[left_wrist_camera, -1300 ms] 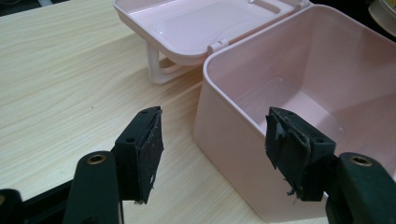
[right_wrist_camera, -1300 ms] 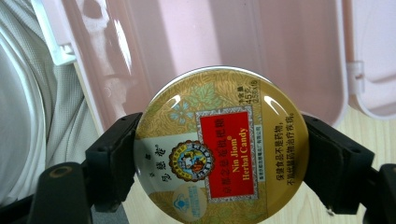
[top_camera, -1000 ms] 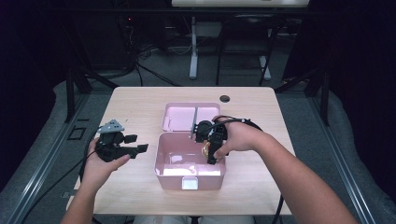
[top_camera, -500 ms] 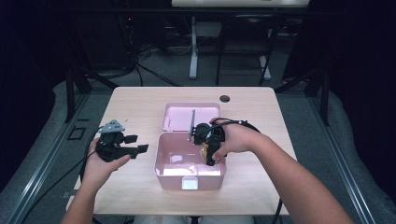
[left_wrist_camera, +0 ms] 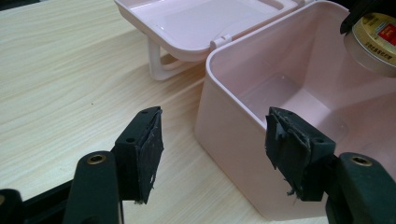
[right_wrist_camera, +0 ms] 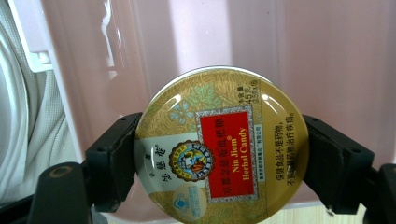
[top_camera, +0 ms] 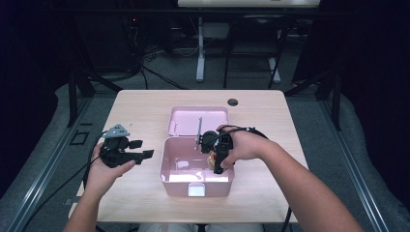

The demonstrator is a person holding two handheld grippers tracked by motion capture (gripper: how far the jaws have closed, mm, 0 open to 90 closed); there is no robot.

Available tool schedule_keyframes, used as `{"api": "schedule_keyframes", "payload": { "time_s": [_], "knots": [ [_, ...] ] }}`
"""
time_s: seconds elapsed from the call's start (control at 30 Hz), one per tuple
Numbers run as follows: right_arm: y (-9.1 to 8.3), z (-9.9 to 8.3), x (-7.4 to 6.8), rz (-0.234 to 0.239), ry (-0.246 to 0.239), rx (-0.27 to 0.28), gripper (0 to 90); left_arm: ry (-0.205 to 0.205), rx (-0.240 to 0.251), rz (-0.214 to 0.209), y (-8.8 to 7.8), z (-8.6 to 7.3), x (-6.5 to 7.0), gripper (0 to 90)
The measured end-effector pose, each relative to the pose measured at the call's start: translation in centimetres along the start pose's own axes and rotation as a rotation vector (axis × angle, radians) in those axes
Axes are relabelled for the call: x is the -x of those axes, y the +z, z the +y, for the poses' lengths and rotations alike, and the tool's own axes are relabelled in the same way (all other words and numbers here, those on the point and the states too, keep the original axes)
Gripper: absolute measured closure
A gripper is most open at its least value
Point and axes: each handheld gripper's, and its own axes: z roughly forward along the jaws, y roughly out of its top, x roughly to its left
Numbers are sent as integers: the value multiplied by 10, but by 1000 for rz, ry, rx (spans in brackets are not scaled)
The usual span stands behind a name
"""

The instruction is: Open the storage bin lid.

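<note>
Lower now, the right gripper [top_camera: 216, 163] pinches a round candy tin [right_wrist_camera: 219, 145] inside the open pink box [top_camera: 170, 180]. Beside the box, the left gripper [top_camera: 140, 151] hovers wide open, holding nothing.

In the high view, the hand and right gripper [top_camera: 218, 153] hide most of the candy tin [top_camera: 212, 159]. In the left gripper view, the tin [left_wrist_camera: 376, 39] is cut off at the upper right edge. The small print on the tin [right_wrist_camera: 219, 149] is too tiny for us to read.
</note>
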Motion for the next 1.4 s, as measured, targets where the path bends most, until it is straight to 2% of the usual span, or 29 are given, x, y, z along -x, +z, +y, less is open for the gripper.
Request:
{"api": "schedule_keyframes", "payload": {
  "time_s": [0.4,0.63,1.4],
  "knots": [
    [14,-2,3,23,-13,-2,200,-1,-3,1,1,0,-1,365],
    [19,-2,3,21,-35,-12,200,-1,-6,2,1,-1,-1,365],
    [38,2,4,24,-48,-51,200,-2,-12,4,3,-1,-1,365]
  ]
}}
